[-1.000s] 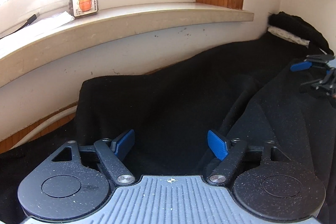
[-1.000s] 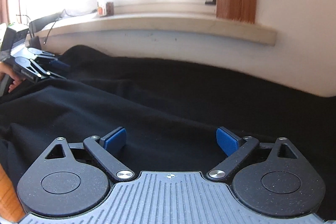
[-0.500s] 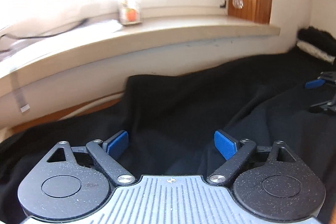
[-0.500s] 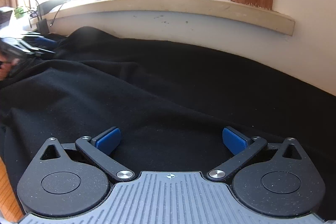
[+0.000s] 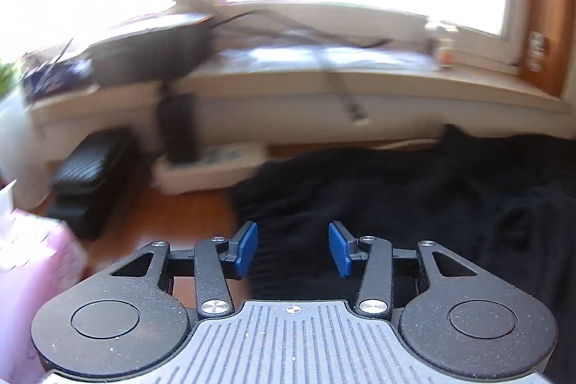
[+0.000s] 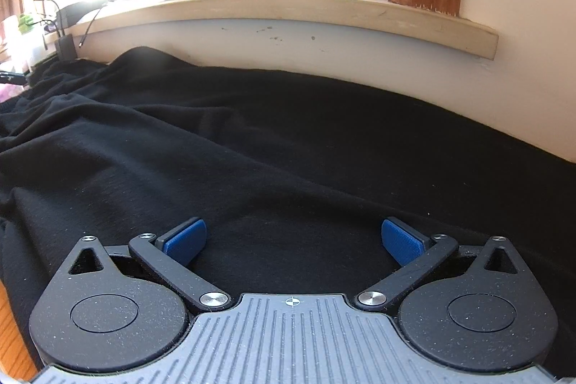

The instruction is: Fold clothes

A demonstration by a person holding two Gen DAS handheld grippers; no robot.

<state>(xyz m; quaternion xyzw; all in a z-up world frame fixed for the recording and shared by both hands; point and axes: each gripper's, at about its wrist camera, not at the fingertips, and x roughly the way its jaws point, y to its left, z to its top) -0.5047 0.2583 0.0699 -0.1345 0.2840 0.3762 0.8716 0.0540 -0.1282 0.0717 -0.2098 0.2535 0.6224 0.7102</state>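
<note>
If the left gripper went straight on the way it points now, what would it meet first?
Most likely the left gripper would meet the black garment, near its ribbed left edge, which lies just ahead between the open fingers. Depth is unclear in the blur.

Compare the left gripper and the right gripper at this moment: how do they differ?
The left gripper has its jaws half open, having just been closing; the right gripper has its jaws spread wide. The left sits over the black garment's edge by bare wood; the right over its middle. Neither grips the cloth.
</note>
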